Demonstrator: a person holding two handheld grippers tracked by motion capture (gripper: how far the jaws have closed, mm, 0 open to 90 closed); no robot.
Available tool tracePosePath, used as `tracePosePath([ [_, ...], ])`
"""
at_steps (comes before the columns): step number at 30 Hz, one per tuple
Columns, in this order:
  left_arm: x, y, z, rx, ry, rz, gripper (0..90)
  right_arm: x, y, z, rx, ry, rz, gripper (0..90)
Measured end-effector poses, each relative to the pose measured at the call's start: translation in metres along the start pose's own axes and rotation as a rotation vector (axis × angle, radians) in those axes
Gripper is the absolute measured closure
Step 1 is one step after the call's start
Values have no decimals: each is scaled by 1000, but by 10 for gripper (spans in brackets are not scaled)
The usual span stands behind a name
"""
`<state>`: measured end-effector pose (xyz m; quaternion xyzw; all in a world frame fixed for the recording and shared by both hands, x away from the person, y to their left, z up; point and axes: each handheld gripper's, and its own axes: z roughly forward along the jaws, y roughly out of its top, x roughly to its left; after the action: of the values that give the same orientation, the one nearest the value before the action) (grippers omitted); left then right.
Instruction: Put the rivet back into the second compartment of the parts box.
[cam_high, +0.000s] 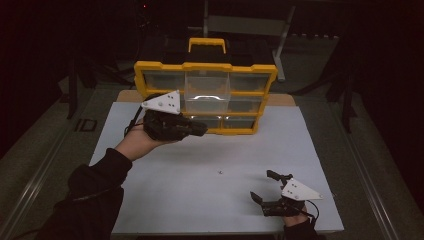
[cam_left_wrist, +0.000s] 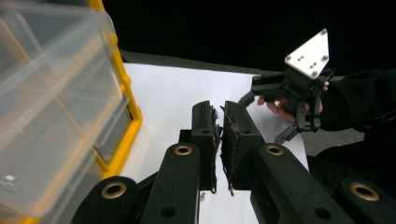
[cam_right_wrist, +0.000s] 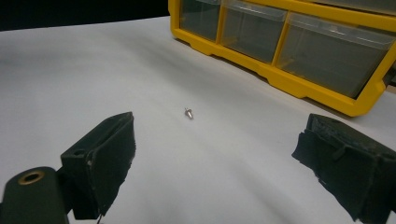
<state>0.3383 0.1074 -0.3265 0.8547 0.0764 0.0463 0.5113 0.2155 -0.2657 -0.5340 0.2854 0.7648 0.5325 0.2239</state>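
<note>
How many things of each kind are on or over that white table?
Yellow drawer organizer: 1
Small metal screw: 1
Hand-held claws: 2, the left claw shut and the right claw open
Total: 4

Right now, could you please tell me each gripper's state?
Left gripper: shut, nothing visible between its black jaws.
Right gripper: open, holding nothing.

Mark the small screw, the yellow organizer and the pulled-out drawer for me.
small screw (cam_right_wrist: 188, 112), right gripper view, its head.
yellow organizer (cam_high: 140, 80), high view, left frame edge.
pulled-out drawer (cam_high: 207, 84), high view, clear front.
</note>
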Motion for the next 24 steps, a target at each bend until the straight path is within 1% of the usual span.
tracePosePath([
  [4, 6, 12, -5, -9, 12, 7, 825, 0, 0, 0, 2, 1, 1, 101],
  [5, 7, 15, -6, -18, 11, 4, 824, 0, 0, 0, 2, 1, 1, 101],
  [8, 12, 25, -10, -31, 14, 13, 824, 0, 0, 0, -1, 0, 2, 101],
  [12, 17, 36, -13, -58, 28, 24, 825, 0, 0, 0, -1, 0, 1, 101],
  [17, 27, 48, -17, -86, 41, 20, 824, -1, -1, -1, -8, -4, -3, 101],
  [18, 29, 50, -18, -98, 42, 17, 824, -1, -1, -1, -11, -6, -5, 101],
  [19, 29, 50, -18, -98, 42, 17, 825, -1, -1, -1, -11, -6, -5, 101],
  [20, 34, 53, -19, -121, 48, 12, 825, -1, -1, -1, -15, -6, -6, 101],
  [21, 36, 54, -19, -129, 52, 7, 824, -1, -1, -1, -25, -6, -9, 101],
  [24, 43, 57, -18, -146, 63, -6, 824, -1, -1, -1, -27, -8, -10, 101],
])
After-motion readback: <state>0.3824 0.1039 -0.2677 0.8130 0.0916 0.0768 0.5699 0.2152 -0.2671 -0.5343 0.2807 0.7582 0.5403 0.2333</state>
